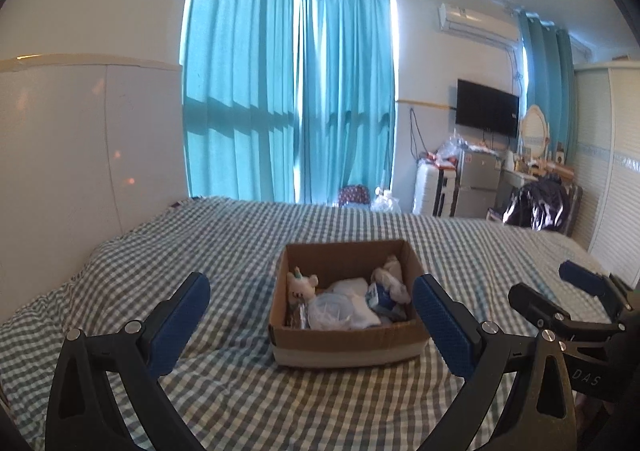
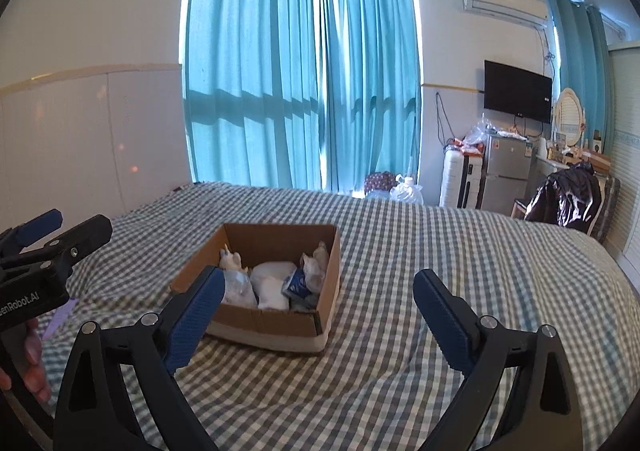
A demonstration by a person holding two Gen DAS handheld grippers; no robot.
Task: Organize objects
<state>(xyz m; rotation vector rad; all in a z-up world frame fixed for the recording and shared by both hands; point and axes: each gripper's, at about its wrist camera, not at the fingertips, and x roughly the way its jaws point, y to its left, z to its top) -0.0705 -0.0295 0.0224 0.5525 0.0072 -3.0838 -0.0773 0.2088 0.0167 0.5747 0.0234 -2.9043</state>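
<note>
both claws stand released, jaws spread wide and gripping nothing: the left gripper (image 1: 310,321) hangs above the bed on the near side of the cardboard box (image 1: 344,345), the right gripper (image 2: 320,315) just beside it, to the box's right. the box sits near the middle of the checked bedspread (image 1: 224,251), top open, straight corrugated walls, a pale band along its base. broad bare cover lies on every side of it, out to the bed's far edge by the teal curtains (image 1: 288,99). inside, packed close: a soft white plush toy (image 1: 302,285) at the left wall, a crinkled clear plastic bag (image 1: 330,309), a small blue-and-white carton (image 1: 376,297), and white cloth-like lumps i cannot identify. ribbed blue pads (image 1: 180,327) line the black fingers.
</note>
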